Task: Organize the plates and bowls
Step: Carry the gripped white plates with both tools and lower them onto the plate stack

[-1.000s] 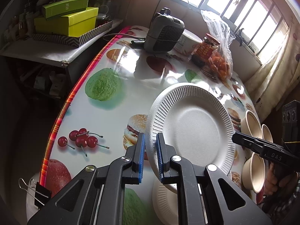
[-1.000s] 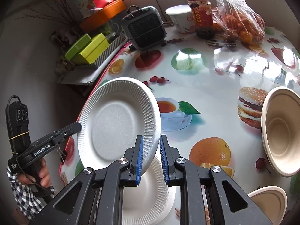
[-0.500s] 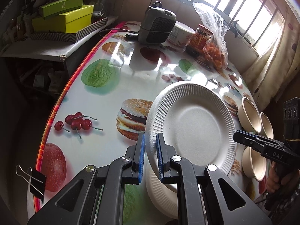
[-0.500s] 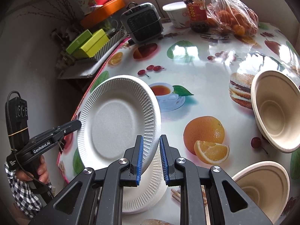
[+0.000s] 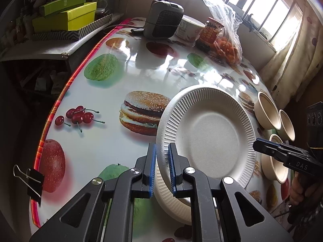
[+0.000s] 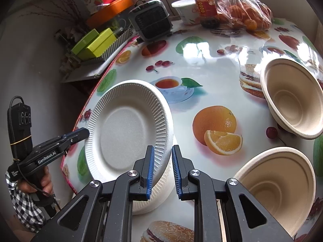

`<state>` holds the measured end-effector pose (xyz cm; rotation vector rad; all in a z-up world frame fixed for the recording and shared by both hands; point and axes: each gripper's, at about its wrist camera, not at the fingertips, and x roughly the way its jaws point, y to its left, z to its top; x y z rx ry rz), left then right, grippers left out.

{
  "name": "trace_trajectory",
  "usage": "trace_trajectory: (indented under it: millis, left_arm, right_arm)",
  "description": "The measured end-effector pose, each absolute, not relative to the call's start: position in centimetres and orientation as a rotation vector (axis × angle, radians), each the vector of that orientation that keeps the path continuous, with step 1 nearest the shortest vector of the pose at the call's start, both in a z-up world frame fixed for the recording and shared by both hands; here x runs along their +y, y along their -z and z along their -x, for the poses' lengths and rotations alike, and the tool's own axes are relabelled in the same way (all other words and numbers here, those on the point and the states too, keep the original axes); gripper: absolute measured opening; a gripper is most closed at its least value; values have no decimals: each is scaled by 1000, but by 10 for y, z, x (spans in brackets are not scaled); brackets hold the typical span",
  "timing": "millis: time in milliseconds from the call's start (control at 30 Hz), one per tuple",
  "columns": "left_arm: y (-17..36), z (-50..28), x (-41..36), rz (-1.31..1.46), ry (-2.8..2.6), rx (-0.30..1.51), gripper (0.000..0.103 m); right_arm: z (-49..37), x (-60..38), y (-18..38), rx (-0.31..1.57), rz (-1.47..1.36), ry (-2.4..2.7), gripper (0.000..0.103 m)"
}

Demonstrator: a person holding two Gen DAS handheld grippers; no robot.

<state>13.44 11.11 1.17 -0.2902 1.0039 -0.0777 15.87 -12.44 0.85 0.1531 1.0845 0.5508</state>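
Plate (image 5: 210,139) dropped and sat tilted just above the stack (image 5: 173,203) on the counter (image 5: 105,141). Left gripper (image 5: 162,161) jaws were clamped on its ribbed rim. Right gripper (image 6: 163,161) jaws straddled the opposite rim; couldn't tell if they pinched. Likely paper: very light, thin, flexes and creases easily, so grip the rim only, gently. Count: one plate held, stack depth unreadable, three bowls (image 5: 267,112) beside it.
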Motion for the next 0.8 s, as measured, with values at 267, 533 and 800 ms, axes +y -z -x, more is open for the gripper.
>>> trace_trajectory:
  millis: [267,533,800]
  left_arm:
    - [-9,-128,109,288,77,1016,13]
    - [-6,-123,107,287,76,1027,13]
    - [-1,-117,106,288,76,1042,13]
  right_arm:
    - [-152,-126,-6,1094,-153,-554,20]
    - [-144,-127,-3,1099,-148,-559,20]
    - [-139,-126,2,1116,-134,-560,20]
